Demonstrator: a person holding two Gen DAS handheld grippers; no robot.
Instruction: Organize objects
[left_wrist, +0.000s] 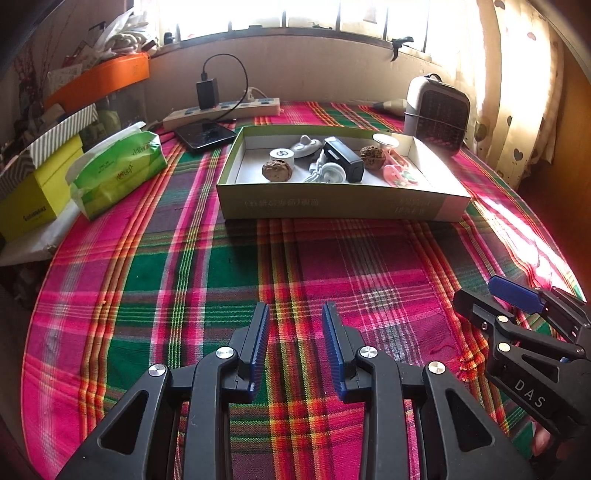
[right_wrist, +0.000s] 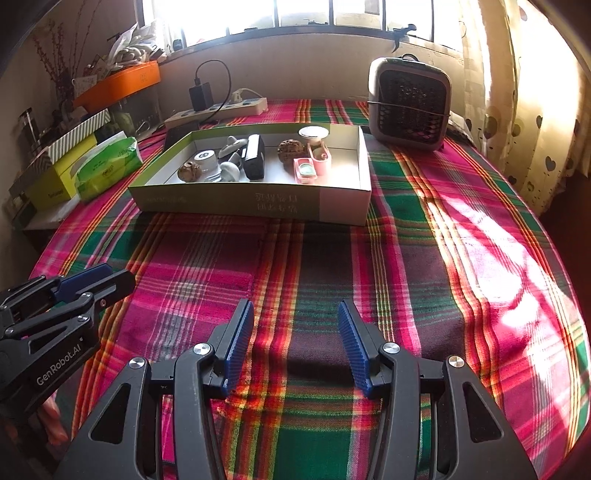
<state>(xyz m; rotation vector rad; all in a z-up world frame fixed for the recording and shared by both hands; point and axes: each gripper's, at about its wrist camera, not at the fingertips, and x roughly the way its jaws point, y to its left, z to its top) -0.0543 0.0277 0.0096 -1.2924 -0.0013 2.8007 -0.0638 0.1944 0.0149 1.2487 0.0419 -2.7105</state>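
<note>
Plaid tablecloth (right_wrist: 332, 258) in pink and green, bright barred window (right_wrist: 295, 14) behind — heart-print curtain (right_wrist: 535, 110) at right, sunlit

Small objects (right_wrist: 255, 157) inside shallow box (right_wrist: 240, 201)

Home setting indicated, likely living room or bedroom. Table covered by pink-green-red plaid woven cloth (right_wrist: 369, 258). Barred window (right_wrist: 295, 14) flanked by cream heart-print curtain (right_wrist: 535, 110). Small grey portable fan heater (right_wrist: 410, 103) placed at far edge. White power strip with black charger plugged in (left_wrist: 221, 107) laid beneath sill. Green plastic tissue pack (left_wrist: 118, 170) and stacked cardboard boxes (left_wrist: 40, 184) seen at left, clutter heaped behind.
</note>
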